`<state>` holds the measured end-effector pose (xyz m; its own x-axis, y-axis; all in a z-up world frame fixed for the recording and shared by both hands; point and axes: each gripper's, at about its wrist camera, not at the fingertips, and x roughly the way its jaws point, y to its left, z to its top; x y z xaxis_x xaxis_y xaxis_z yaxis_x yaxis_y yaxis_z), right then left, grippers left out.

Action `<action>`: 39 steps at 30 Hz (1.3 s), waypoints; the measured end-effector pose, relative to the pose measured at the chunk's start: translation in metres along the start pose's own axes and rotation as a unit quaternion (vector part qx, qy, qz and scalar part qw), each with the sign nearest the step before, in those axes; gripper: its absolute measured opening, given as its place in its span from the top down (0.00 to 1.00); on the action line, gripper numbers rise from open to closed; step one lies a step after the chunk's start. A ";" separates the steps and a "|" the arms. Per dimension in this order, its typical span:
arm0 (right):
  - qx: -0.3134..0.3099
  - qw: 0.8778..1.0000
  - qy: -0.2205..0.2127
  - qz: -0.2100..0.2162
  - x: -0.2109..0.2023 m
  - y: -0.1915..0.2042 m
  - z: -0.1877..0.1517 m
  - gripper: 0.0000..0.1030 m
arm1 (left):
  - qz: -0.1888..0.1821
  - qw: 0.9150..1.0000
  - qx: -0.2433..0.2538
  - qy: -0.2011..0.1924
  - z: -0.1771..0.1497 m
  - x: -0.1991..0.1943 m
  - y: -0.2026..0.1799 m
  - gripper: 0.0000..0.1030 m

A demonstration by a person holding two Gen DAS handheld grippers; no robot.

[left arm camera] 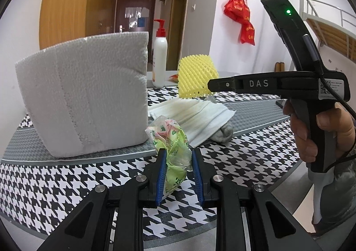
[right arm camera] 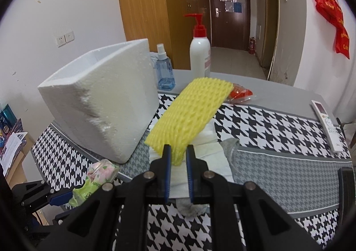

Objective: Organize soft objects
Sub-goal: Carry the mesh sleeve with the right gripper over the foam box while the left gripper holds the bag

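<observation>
Your left tongs point(left arm camera: 179, 175) nearly closed, pinching green tissue pack point(left arm camera: 175, 148) at lower centre of frame, pack apparently lifted off desk point(left arm camera: 66, 175), though hard to tell. Your right tongs point(right arm camera: 178, 171) clamped tight on yellow foam net point(right arm camera: 191, 113), net raised in centre frame above white towel point(right arm camera: 207, 151) and grey sock point(right arm camera: 191, 207). White foam box point(right arm camera: 100, 104) stands at left, open top. Pump bottle point(right arm camera: 199, 55) behind, upper centre.

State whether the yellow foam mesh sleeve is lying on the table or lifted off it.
Lifted. The right gripper pinches one end of the yellow foam mesh sleeve, which slants above the white folded cloth.
</observation>
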<state>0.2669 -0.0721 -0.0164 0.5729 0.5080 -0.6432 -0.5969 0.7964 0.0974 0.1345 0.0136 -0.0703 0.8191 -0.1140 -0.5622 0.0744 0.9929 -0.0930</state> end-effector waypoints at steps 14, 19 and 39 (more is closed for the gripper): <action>-0.013 0.999 -0.046 -0.002 -0.047 0.011 -0.004 0.85 | 0.011 0.999 0.017 -0.034 0.008 -0.035 -0.003 0.76; -0.013 0.998 -0.064 0.001 -0.063 0.012 -0.007 0.85 | 0.017 0.998 0.027 -0.046 0.013 -0.046 -0.006 0.76; -0.005 0.999 -0.036 -0.004 -0.049 0.012 -0.026 0.85 | 0.025 0.998 0.019 -0.062 0.019 -0.056 0.002 0.76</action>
<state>0.2167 -0.0962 -0.0036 0.6165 0.5239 -0.5878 -0.5975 0.7974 0.0841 0.0998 0.0227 -0.0236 0.8858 -0.0618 -0.4598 0.0512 0.9981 -0.0355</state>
